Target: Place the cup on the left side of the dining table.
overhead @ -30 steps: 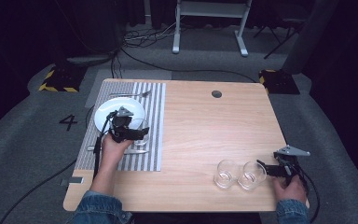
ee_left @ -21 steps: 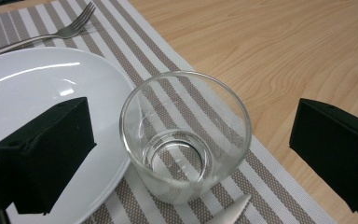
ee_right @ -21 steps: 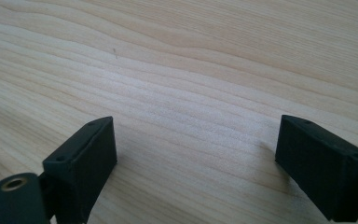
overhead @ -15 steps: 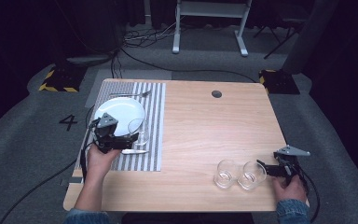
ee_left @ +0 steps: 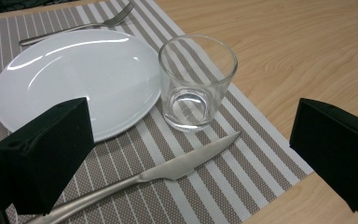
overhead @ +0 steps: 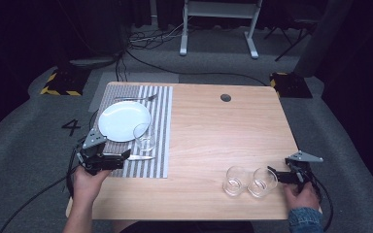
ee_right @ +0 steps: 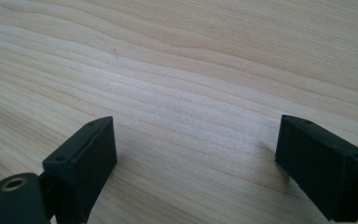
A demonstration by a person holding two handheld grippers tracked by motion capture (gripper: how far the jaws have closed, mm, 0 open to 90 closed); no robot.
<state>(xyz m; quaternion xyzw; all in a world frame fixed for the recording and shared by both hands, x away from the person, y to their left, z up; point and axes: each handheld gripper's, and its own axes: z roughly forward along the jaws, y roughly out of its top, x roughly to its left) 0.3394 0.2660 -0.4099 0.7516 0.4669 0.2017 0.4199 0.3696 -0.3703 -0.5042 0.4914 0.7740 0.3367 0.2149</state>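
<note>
Setting: a place on the striped mat (overhead: 158, 145) at the left of the wooden surface (overhead: 213, 131), with white plate (overhead: 124, 120), fork (overhead: 136, 98) and knife (ee_left: 149, 175).
Glass on mat: the tumbler (ee_left: 196, 83) stands upright just beside the plate's rim, the knife blade lying near its foot.
Left tongs: the left tongs (overhead: 121, 156) hang over the mat's near edge, jaws spread wide, having just been opening, with nothing between them.
Right tongs: the right tongs (overhead: 273, 174) sit low just beside two more glasses (overhead: 250, 182) near the front right edge, jaws apart over bare wood.
Handling: clear glass, likely light, rigid, smooth-sided and breakable.
Hold: best taken across the wall at mid-height, squeezed gently, kept level.
Risk: a pinch near the rim could slip or tip it.
</note>
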